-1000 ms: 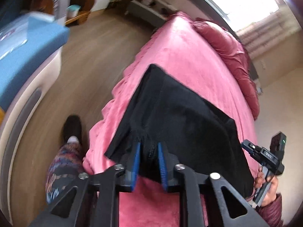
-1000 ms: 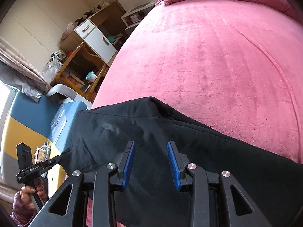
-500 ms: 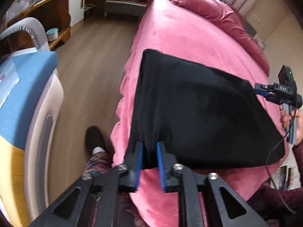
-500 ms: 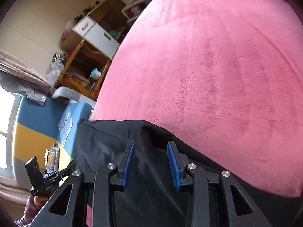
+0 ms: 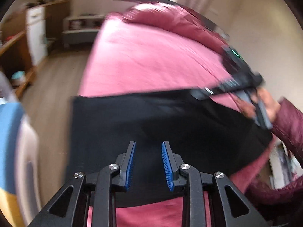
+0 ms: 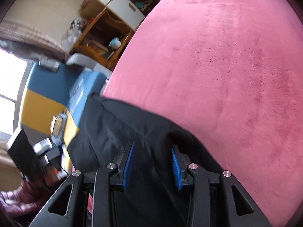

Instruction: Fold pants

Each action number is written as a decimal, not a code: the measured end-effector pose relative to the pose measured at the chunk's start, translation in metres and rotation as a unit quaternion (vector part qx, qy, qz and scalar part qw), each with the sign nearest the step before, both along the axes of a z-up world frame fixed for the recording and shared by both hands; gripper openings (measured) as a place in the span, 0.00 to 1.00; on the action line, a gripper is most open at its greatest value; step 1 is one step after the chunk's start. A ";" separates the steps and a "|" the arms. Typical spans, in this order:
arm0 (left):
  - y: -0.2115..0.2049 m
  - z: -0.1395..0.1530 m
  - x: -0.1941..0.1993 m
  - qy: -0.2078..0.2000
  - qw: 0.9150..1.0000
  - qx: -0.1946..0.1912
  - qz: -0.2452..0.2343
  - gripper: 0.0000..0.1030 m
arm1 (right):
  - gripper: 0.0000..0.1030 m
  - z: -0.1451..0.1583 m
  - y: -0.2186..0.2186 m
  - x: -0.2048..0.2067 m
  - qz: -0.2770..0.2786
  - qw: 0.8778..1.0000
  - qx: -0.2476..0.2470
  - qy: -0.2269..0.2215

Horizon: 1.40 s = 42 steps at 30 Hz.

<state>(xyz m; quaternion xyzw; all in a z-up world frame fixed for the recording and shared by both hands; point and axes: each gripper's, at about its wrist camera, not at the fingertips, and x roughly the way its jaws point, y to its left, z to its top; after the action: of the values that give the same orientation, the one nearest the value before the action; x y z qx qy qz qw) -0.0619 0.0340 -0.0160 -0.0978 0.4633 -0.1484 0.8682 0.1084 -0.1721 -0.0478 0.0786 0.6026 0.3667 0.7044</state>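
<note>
Black pants flat on pink bed | left tool opening, nothing pinched | right tool spread over cloth

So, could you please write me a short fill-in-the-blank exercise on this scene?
1. The pants are ____ in colour.
2. They lie on a bed with a ____ cover.
3. The pads of the left gripper are ____ in colour.
4. The sleeve behind the right gripper is dark ____.

Missing words: black; pink; blue; red
</note>
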 end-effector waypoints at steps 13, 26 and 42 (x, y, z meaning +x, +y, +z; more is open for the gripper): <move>-0.028 -0.061 0.006 0.082 0.996 0.016 -0.028 0.27 | 0.06 -0.022 -0.008 0.008 -0.111 0.992 -0.026 -0.045; -0.015 -0.034 0.032 0.055 0.998 -0.005 -0.004 0.27 | 0.31 0.029 -0.069 -0.054 -0.152 0.985 -0.001 -0.079; -0.028 -0.056 0.016 0.082 0.995 0.038 0.029 0.29 | 0.07 -0.014 -0.089 -0.107 -0.219 0.957 -0.160 -0.104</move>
<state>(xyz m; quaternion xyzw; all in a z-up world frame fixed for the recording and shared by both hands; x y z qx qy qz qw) -0.0460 0.0062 -0.0724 -0.0900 0.5353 -0.0971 0.8342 0.0010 -0.2610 -0.0615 0.0561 0.5451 0.1083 0.8294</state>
